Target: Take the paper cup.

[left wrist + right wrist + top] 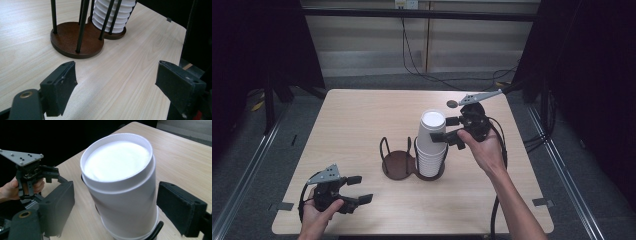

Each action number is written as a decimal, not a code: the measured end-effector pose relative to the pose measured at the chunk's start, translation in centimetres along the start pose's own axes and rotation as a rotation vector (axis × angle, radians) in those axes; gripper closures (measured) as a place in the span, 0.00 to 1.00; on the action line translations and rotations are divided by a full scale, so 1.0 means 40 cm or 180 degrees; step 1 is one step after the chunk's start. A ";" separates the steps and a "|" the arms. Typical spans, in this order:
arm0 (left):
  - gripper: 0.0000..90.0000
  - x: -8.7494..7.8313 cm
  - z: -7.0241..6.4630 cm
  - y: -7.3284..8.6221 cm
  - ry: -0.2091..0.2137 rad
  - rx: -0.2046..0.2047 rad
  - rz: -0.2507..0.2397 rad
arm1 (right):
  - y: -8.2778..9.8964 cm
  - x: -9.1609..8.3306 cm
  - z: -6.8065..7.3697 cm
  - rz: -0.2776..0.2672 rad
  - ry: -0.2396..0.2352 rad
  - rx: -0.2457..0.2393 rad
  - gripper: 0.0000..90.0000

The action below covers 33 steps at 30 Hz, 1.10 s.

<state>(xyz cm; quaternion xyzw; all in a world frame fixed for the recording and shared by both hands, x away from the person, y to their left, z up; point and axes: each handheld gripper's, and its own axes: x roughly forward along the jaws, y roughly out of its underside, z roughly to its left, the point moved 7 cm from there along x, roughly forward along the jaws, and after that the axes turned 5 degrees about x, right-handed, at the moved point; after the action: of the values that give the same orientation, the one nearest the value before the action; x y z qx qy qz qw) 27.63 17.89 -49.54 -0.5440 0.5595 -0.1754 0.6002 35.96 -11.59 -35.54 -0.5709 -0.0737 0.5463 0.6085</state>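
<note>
A tall stack of white paper cups [431,145] stands upside down in the right-hand ring of a double wire cup holder [398,162] near the middle of the wooden surface [362,115], its long axis upright and the closed bottom of the top cup facing the ceiling. The holder's thin black posts fence the lower cups, which is probably why the stack stays plumb; the left-hand ring with its brown disc base is bare.

The right gripper [451,129] is raised to the top of the stack, its fingers [182,207] spread wide on either side of the uppermost cup [120,185] with a gap on both sides, gripping nothing (a placement that looks like the set-up for pinching one cup and lifting it straight up, along the stack's axis).

The left gripper [358,189] rests low at the near-left corner of the surface, well apart from the holder, its fingers [60,87] also wide open and empty, pointed toward the holder, apparently parked out of the way or waiting to steady the base.
</note>
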 end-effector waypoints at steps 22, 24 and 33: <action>0.19 0.003 -0.002 0.001 0.0052 -0.0006 0.0017 | -0.032 0.064 -0.008 0.0133 0.0122 -0.0063 0.17; 0.19 0.003 -0.003 0.000 0.0054 -0.0006 0.0011 | -0.032 0.075 -0.009 0.0173 0.0142 -0.0077 0.17; 0.19 0.002 -0.002 0.001 0.0050 -0.0008 0.0012 | -0.033 0.078 -0.007 0.0185 0.0210 -0.0177 0.19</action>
<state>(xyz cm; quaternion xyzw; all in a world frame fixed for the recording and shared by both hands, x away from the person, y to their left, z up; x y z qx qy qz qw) 27.60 17.81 -49.58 -0.5423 0.5655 -0.1778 0.5955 38.14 -9.07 -36.30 -0.6073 -0.0522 0.5423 0.5783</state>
